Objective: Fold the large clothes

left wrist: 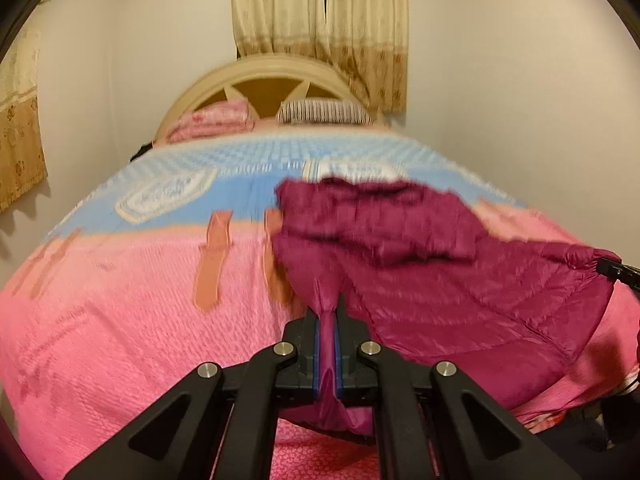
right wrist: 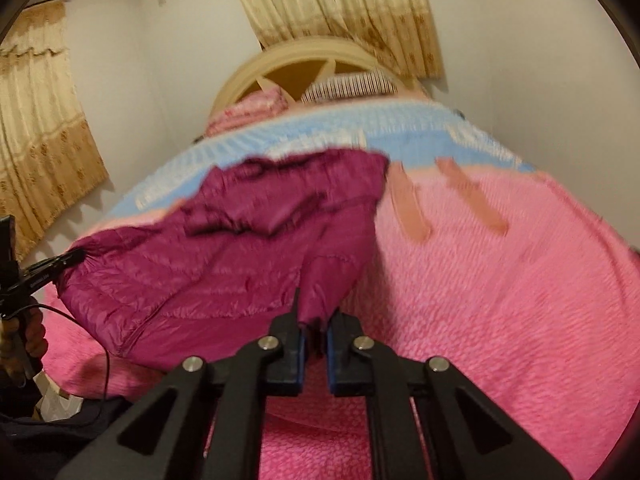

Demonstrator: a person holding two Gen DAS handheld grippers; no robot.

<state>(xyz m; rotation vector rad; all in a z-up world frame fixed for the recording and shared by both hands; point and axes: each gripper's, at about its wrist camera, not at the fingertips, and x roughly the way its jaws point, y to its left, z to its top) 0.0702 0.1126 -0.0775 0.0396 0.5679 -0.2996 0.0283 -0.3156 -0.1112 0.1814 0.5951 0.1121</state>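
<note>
Your left gripper [left wrist: 329, 312] is clamped on a pinched fold of the magenta quilted jacket [left wrist: 440, 264], the fabric squeezed between its blue pads [left wrist: 317, 356]. Your right gripper [right wrist: 314, 320] likewise pinches another edge of the jacket. Between them the garment hangs stretched and lifted at its near edge, its far part bunched on the pink and blue bedspread [left wrist: 120, 300], below the pillows [left wrist: 320, 112] and headboard [left wrist: 256, 76].

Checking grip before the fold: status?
Left gripper shut on magenta puffer jacket. Right gripper shut on its other corner. Jacket hem lifted off pink bedspread. Nothing in the way.
</note>
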